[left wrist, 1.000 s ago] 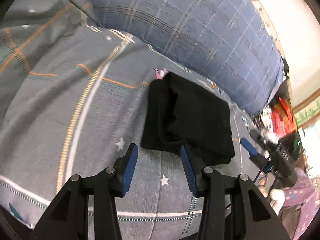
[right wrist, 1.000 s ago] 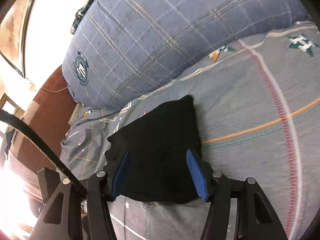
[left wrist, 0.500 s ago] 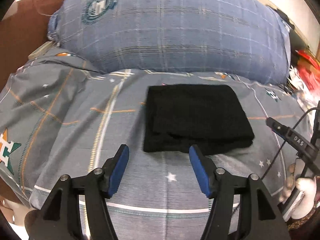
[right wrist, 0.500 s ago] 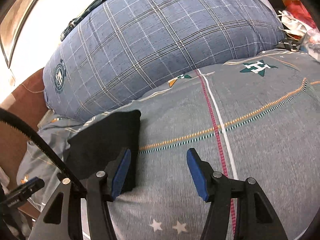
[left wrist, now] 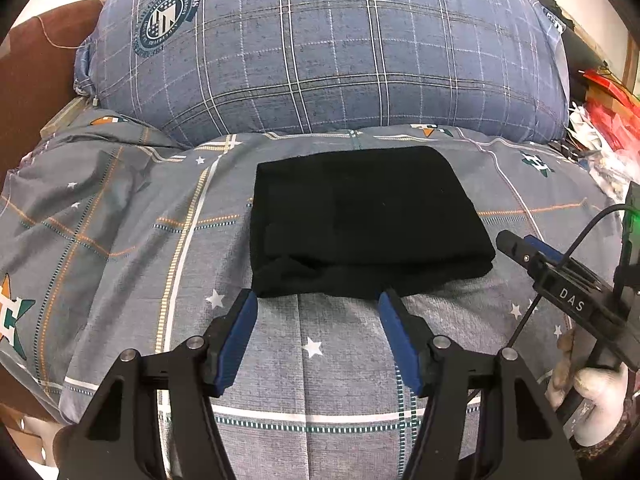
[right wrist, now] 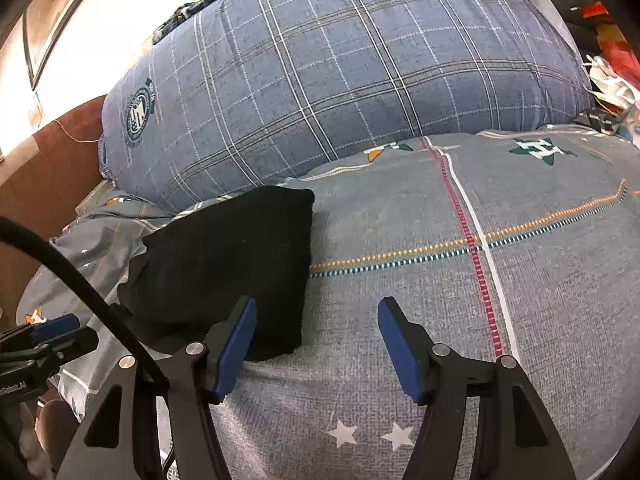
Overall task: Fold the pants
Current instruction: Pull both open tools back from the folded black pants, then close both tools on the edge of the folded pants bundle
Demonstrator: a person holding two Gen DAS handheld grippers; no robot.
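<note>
The black pants (left wrist: 360, 220) lie folded into a compact rectangle on the grey patterned bedsheet (left wrist: 120, 240). My left gripper (left wrist: 316, 300) is open and empty, just in front of the near edge of the fold, fingertips level with it. In the right wrist view the pants (right wrist: 232, 264) lie to the left. My right gripper (right wrist: 316, 308) is open and empty over bare sheet, its left finger (right wrist: 236, 336) beside the fold's right corner. The right gripper also shows in the left wrist view (left wrist: 560, 276) at the right.
A large blue plaid pillow (left wrist: 320, 52) stands behind the pants. A brown headboard (left wrist: 32, 92) is at the far left. Red and white clutter (left wrist: 604, 120) lies off the bed's right side. The sheet (right wrist: 500, 260) stretches to the right of the pants.
Both grippers have pulled back from the pants and swung round. The left now faces the fold squarely from the front; the right has shifted right, off the pants onto bare sheet.
</note>
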